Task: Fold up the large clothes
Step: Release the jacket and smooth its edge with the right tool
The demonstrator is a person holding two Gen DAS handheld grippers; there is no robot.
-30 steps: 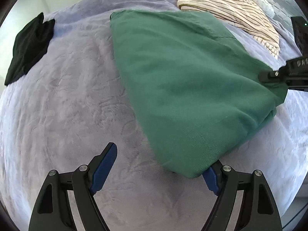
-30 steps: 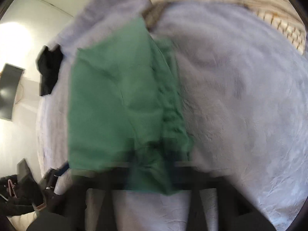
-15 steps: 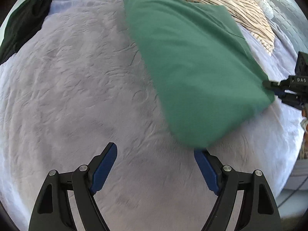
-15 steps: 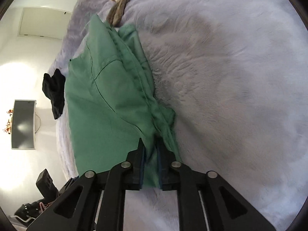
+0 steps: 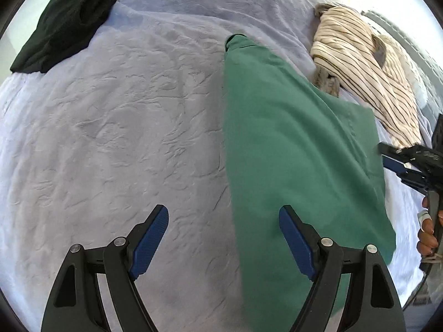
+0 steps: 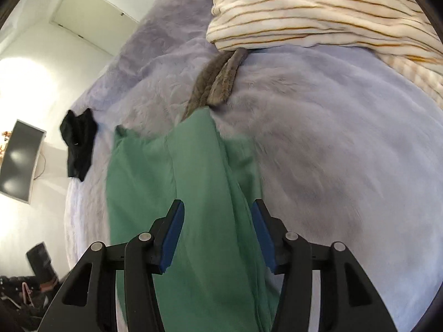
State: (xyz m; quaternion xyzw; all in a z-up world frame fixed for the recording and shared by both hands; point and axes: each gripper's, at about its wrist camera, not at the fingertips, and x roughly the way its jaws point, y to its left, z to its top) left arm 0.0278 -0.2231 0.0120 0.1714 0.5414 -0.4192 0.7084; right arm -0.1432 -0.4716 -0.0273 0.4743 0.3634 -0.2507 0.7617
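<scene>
A folded green garment (image 5: 290,144) lies flat on the lilac bed cover (image 5: 124,116). My left gripper (image 5: 223,238) is open and empty; its right finger hangs over the garment's near left edge, its left finger over bare cover. My right gripper (image 6: 216,231) is open, its blue pads apart above the garment (image 6: 171,182), holding nothing. The right gripper also shows in the left wrist view (image 5: 398,163) at the garment's right edge.
A black folded garment (image 5: 61,25) lies at the far left of the bed. A cream striped garment (image 5: 365,63) with a grey piece (image 6: 218,83) lies at the far right. A wall screen (image 6: 19,160) hangs at left.
My right gripper has opened and let go of the green garment, which now lies flat. My left gripper stayed open and moved to the garment's left edge.
</scene>
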